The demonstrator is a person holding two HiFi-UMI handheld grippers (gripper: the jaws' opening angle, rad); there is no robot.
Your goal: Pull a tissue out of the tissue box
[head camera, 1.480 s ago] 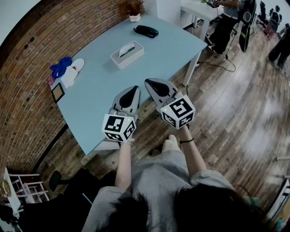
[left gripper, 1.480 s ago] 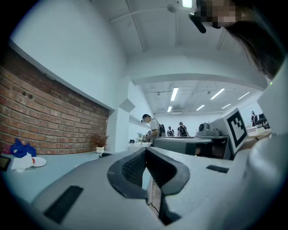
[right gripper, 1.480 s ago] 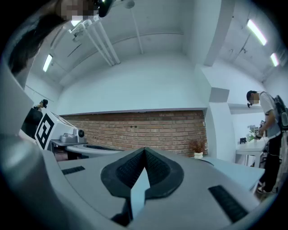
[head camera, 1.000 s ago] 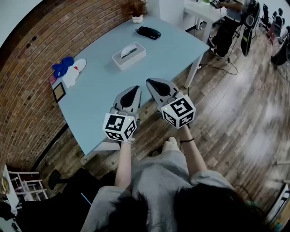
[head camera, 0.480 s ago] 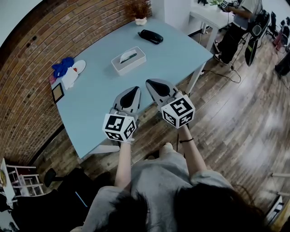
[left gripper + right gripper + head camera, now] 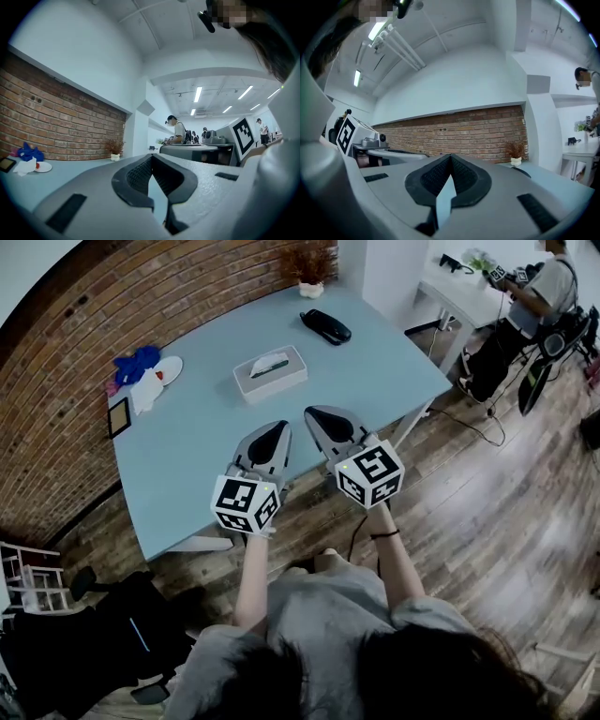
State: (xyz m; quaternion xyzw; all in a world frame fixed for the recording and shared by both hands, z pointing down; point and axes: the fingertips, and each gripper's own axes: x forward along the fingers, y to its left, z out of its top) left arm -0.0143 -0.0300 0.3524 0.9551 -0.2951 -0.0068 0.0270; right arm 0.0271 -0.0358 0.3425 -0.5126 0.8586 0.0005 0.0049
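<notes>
The white tissue box (image 6: pixel 270 374), with a tissue standing out of its top slot, lies on the light blue table (image 6: pixel 192 460) toward its far side. My left gripper (image 6: pixel 276 427) and right gripper (image 6: pixel 314 412) are held side by side over the table's near edge, well short of the box. Both point level at the box, shut, with nothing between the jaws. In the left gripper view the jaws (image 6: pixel 151 157) meet at the tips, as they do in the right gripper view (image 6: pixel 450 156). The gripper bodies hide the box in both gripper views.
A black case (image 6: pixel 325 326) and a potted plant (image 6: pixel 309 268) sit at the table's far end. A blue cloth (image 6: pixel 136 363), white plate (image 6: pixel 167 369) and small frame (image 6: pixel 119 416) lie at the left by the brick wall. A person (image 6: pixel 544 296) stands by a white desk at the back right.
The table and tissue box have slid down and right in the head view as I step closer. Both grippers keep their pose, shut.
</notes>
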